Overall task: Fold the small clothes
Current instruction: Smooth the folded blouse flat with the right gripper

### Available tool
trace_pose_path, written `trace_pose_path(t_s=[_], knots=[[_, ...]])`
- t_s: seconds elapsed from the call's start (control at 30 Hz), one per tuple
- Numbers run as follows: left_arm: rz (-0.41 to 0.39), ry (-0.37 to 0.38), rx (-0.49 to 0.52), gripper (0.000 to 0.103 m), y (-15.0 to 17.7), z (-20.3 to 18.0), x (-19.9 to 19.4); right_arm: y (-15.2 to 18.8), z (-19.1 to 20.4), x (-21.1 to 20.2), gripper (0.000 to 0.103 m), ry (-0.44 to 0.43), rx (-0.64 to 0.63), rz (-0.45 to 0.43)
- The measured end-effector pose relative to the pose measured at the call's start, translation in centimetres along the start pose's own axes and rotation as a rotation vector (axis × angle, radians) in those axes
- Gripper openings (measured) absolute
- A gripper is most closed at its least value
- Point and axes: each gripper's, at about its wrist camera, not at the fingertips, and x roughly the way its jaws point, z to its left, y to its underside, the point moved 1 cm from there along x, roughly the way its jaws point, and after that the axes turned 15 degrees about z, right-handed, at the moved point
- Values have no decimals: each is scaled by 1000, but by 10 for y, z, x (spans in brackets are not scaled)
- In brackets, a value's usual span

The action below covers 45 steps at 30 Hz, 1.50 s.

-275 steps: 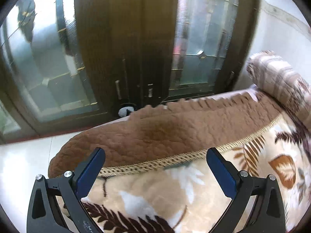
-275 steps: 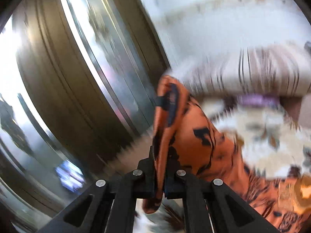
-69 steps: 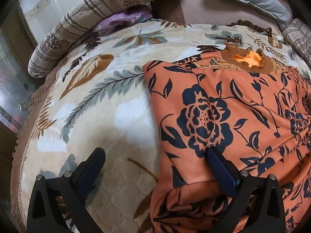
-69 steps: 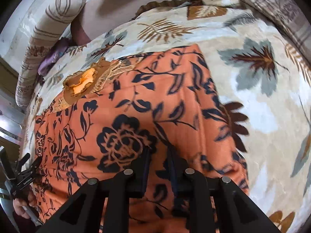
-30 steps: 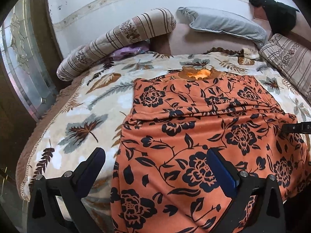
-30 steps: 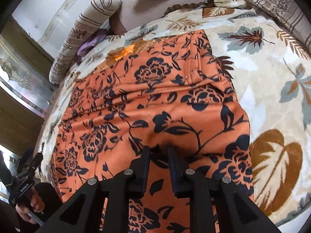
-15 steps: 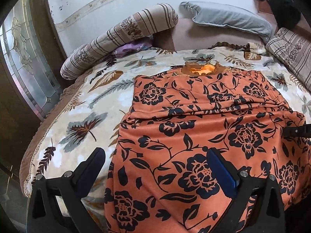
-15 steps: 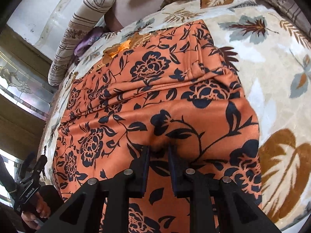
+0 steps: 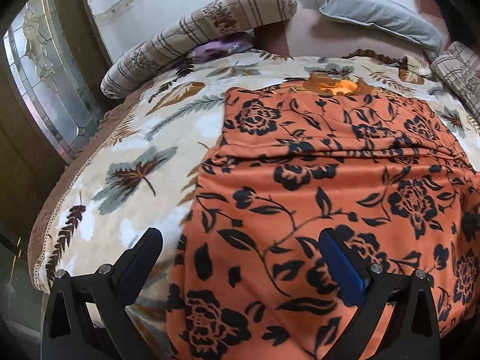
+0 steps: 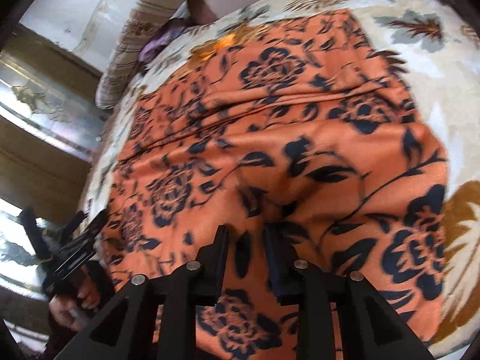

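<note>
While the orange garment with black flowers lies spread on the leaf-print bed blanket, the right tool pinches its near edge; the left tool hovers spread wide over its left edge.

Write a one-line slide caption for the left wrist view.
Open left gripper hovering over the near edge of an orange floral garment spread on a leaf-print blanket.
</note>
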Motion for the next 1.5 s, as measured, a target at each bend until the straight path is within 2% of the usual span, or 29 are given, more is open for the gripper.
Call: trace_pose_path(t_s=[0.07, 0.13, 0.2, 0.27, 0.37, 0.47, 0.53, 0.63, 0.67, 0.7, 0.77, 0.9, 1.0, 1.07, 1.13, 1.3, 1.4, 1.5], knots=[[-10, -13, 1, 103, -8, 3, -1, -1, 5, -8, 28, -11, -17, -37], [-20, -26, -5, 103, -19, 6, -2, -3, 4, -26, 28, -43, -16, -125], [-19, -34, -3, 103, -32, 8, 2, -7, -5, -45, 28, -39, 16, -224], [0, -59, -4, 103, -47, 8, 11, -11, -15, -52, 28, -44, 60, -256], [10, -85, -13, 103, -61, 6, 18, -18, -32, -50, 28, -44, 146, -248], [15, -112, 6, 103, -75, -1, 26, -24, -36, -48, 28, -51, 178, -245], [52, -129, 9, 103, -80, -4, 38, -26, -37, -46, 28, -38, 183, -233], [154, -152, 35, 103, -77, -10, 60, -30, -45, -33, 28, 8, 215, -151], [179, -149, 47, 103, -73, -11, 65, -33, -51, -25, 28, -14, 241, -95], [179, -148, 58, 103, -69, -12, 66, -34, -55, -25, 29, -42, 257, -88], [149, -166, 102, 103, -67, -13, 60, -40, -58, -38, 29, -67, 261, -131], [71, -179, 120, 103, -89, -6, 39, -72, -58, -70, 29, -36, 197, -267], [35, -208, 105, 103, -120, 1, 32, -103, -69, -69, 29, -60, 211, -271], [25, -247, 109, 103, -140, 2, 40, -118, -72, -64, 29, -46, 224, -260], [50, -265, 109, 103, -156, 1, 55, -131, -76, -59, 29, -21, 226, -254], [192, -254, 60, 103, -179, 3, 112, -157, -89, -44, 29, 27, 250, -239], [189, -227, 44, 103, -181, 4, 120, -170, -100, -33, 28, 42, 269, -231], [194, -213, 30, 103, -179, 6, 118, -178, -106, -36, 28, 61, 285, -276]])
